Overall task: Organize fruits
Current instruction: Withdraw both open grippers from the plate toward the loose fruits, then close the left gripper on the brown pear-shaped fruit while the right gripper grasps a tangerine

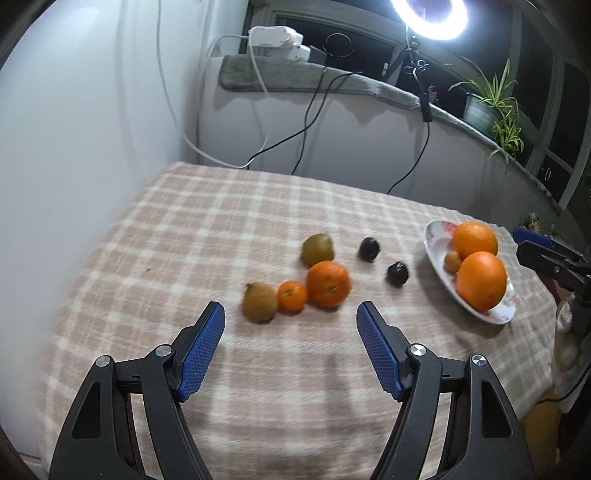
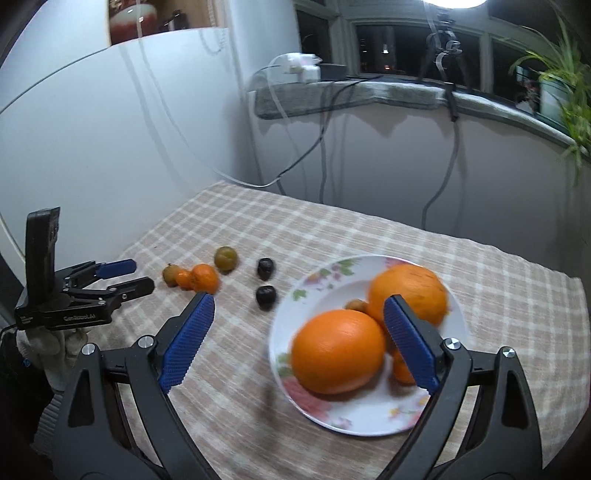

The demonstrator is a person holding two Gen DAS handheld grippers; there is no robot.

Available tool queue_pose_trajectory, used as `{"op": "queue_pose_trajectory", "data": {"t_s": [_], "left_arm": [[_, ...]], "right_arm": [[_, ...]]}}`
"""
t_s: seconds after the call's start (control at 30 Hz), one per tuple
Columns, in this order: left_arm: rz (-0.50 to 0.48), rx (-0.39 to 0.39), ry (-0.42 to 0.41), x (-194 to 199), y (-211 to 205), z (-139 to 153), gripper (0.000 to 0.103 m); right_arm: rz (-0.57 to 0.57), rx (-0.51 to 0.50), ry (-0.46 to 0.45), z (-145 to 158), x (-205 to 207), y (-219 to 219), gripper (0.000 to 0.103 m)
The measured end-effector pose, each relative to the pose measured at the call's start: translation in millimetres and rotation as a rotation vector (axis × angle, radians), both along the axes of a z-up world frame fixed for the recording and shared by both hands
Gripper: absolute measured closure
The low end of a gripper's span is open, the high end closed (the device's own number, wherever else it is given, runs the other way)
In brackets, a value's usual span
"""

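A floral plate [image 1: 436, 258] [image 2: 332, 410] holds two big oranges [image 1: 480, 280] [image 2: 338, 356] and a small brown fruit [image 1: 452, 261]. Loose on the checked cloth lie an orange [image 1: 328, 283], a small tangerine [image 1: 291, 296], two kiwis [image 1: 259, 302] [image 1: 317, 250] and two dark plums [image 1: 369, 249] [image 1: 398, 273]. My left gripper [image 1: 290, 315] is open and empty, just short of the loose fruit; it also shows in the right wrist view [image 2: 127, 275]. My right gripper [image 2: 299, 306] is open and empty, hovering over the plate's near side.
The table [image 1: 184, 229] stands against a white wall with hanging cables [image 1: 306, 122]. A windowsill at the back carries a power strip [image 1: 277, 40], a ring light [image 1: 428, 18] and a potted plant [image 1: 487, 107]. The table's right edge lies just past the plate.
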State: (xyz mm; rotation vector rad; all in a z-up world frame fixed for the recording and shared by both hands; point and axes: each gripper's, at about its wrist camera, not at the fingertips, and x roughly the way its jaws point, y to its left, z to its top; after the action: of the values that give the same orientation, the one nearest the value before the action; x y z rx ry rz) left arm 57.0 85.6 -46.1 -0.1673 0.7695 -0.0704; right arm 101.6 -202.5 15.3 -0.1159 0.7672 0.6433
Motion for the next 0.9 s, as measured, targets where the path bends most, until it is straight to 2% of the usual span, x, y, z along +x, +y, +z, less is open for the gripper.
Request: {"op": "queue_pose_trajectory", "data": {"t_s": [0.07,0.13,0.2,0.43,0.73,0.9], "left_arm": [[0.005,-0.007,0.008,-0.1,5.5,-3.7,0.039],[0.011,-0.02,0.017,0.9,11.4,-8.5,0.039],[0.01,-0.029,0.026,3.2,15.6,-12.0,0.047],[-0.001,-0.043,0.04,9.3,25.8,-20.7,0.058],[-0.026,-0.045,0.073,23.4,31.7,-30.0,0.068],[-0.044,-0.053,0.088,29.7,32.9,-33.0,0.07]], "right_arm": [[0.023,-0.001,0.004,-1.4,-0.8,11.3,0.008],[0.053,-0.003,0.009,-3.4,-2.2,24.4,0.008],[0.072,-0.006,0.011,-4.8,-3.5,34.3,0.009],[0.142,-0.018,0.055,-17.6,-2.0,69.1,0.026],[0.187,0.011,0.186,-46.9,14.0,101.7,0.048],[0.185,0.001,0.229,-62.5,24.3,117.1,0.051]]}}
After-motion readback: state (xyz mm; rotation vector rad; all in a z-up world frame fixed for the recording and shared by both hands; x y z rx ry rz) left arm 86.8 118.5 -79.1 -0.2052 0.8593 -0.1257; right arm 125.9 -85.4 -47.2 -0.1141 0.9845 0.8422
